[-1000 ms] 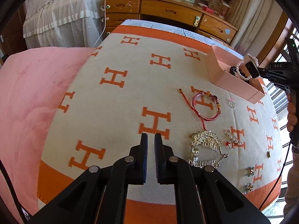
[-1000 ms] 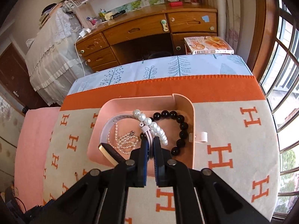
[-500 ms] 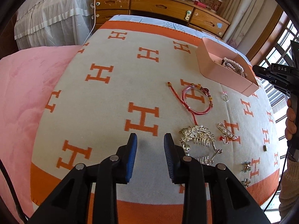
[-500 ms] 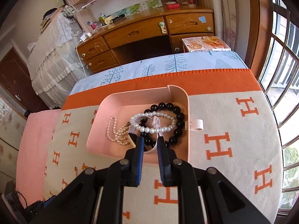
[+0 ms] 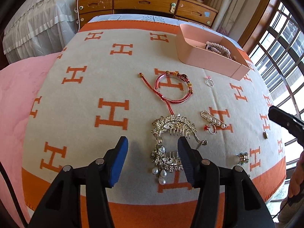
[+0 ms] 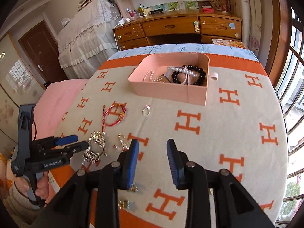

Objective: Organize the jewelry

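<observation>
A gold hair comb (image 5: 171,131) with pearl drops lies on the H-patterned blanket (image 5: 106,60). My left gripper (image 5: 153,146) hovers over it. Its jaws are opening, its pads stand to either side of the comb's lower half, and they do not press on it. My right gripper (image 6: 152,146) is also opening, with only blanket between its pads. The pink box (image 6: 167,91) beyond it holds a pearl bracelet (image 6: 182,70) and a black bead bracelet (image 6: 201,74). A red cord bracelet (image 5: 171,87), a ring (image 5: 209,82) and a pearl pin (image 5: 213,121) lie loose.
Small earrings (image 5: 242,157) rest near the blanket's front right edge. A pink quilt (image 5: 22,95) lies to the left, a wooden desk (image 5: 144,1) stands behind the bed and a window (image 5: 281,57) is on the right. A hand (image 6: 38,186) holds the left gripper (image 6: 79,141).
The right gripper let go of the pearl bracelet into the box, opened and drew back to the near side. The left gripper opened and moved over the gold comb.
</observation>
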The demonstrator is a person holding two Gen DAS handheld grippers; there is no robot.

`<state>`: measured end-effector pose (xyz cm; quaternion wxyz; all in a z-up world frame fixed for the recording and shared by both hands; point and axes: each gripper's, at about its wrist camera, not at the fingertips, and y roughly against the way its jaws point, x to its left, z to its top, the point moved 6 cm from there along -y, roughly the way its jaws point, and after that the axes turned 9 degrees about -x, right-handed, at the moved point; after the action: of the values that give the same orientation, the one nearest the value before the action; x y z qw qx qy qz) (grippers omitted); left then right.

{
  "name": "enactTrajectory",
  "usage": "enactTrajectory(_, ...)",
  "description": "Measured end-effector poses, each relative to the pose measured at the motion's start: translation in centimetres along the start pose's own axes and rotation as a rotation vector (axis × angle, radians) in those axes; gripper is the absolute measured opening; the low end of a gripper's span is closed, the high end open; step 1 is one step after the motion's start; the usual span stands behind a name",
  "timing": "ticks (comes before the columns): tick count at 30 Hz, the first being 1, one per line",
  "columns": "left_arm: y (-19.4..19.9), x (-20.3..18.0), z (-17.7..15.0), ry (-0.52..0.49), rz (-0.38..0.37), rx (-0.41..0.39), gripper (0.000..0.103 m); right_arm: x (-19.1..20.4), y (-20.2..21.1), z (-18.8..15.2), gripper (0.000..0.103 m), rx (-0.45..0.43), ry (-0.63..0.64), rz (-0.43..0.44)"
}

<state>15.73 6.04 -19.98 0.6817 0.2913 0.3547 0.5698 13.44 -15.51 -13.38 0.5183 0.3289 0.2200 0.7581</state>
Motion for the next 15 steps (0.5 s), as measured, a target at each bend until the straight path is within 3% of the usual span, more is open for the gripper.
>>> enactTrajectory(7,-1.0,-0.7,-0.4,-0.039,0.016,0.013,0.05,0.3,1.8,-5.1,0.031,-0.013,0.034,0.036)
enactTrajectory(9,-1.3,-0.7,-0.6,-0.045,0.019,0.022,0.037,0.4,2.4,-6.0,0.031,-0.021,0.053,0.062)
enactTrajectory(15,-1.6,-0.6,-0.4,-0.04,0.03,0.017,0.029,2.1,3.0,-8.0,0.031,0.007,0.13,0.131)
